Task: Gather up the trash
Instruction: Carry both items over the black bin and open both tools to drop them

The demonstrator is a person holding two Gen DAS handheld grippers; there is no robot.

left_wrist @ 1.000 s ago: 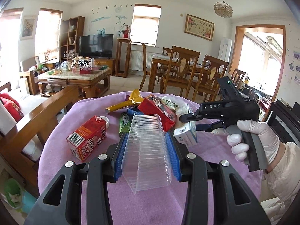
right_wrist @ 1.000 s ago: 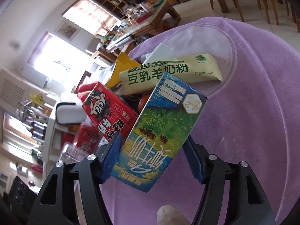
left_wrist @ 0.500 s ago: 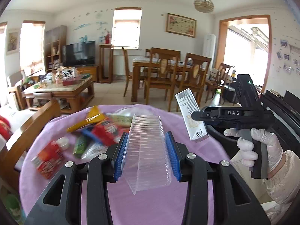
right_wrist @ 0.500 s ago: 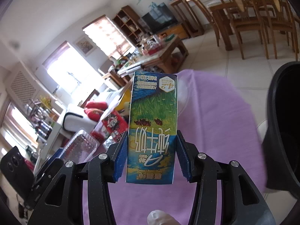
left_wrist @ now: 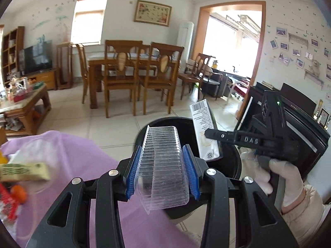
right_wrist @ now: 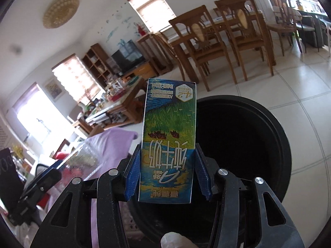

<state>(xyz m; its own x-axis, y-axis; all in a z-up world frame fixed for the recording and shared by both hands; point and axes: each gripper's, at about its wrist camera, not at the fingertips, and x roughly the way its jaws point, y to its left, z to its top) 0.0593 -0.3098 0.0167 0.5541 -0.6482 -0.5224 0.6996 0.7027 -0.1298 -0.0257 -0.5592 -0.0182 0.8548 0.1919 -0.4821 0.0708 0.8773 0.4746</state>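
Both grippers are over the black trash bin (left_wrist: 233, 171) now, each with a piece of rubbish. The left gripper (left_wrist: 162, 171) has its blue pads (left_wrist: 132, 173) pressed against the sides of a clear plastic container (left_wrist: 161, 165). It is transparent, ribbed from end to end, with rounded corners, and it juts forward between the pads so that its far end hangs above the bin's dark opening.

The right gripper (right_wrist: 167, 175) is clamped on a milk carton (right_wrist: 168, 140), which stands upright between the pads but is printed upside down from this view: a green grassy scene in the middle, blue and yellow bands, large white characters, and a hexagonal badge near the top. Its jaws are only part-way apart, just as wide as the carton. In the left wrist view the carton's white side with a barcode shows, held by the black gripper in a white-gloved hand (left_wrist: 283, 177).

The bin is round, matt black and dark inside, and stands on the tiled floor just beside the purple tablecloth (left_wrist: 82, 165), where a pale green packet (left_wrist: 24, 171) lies blurred.
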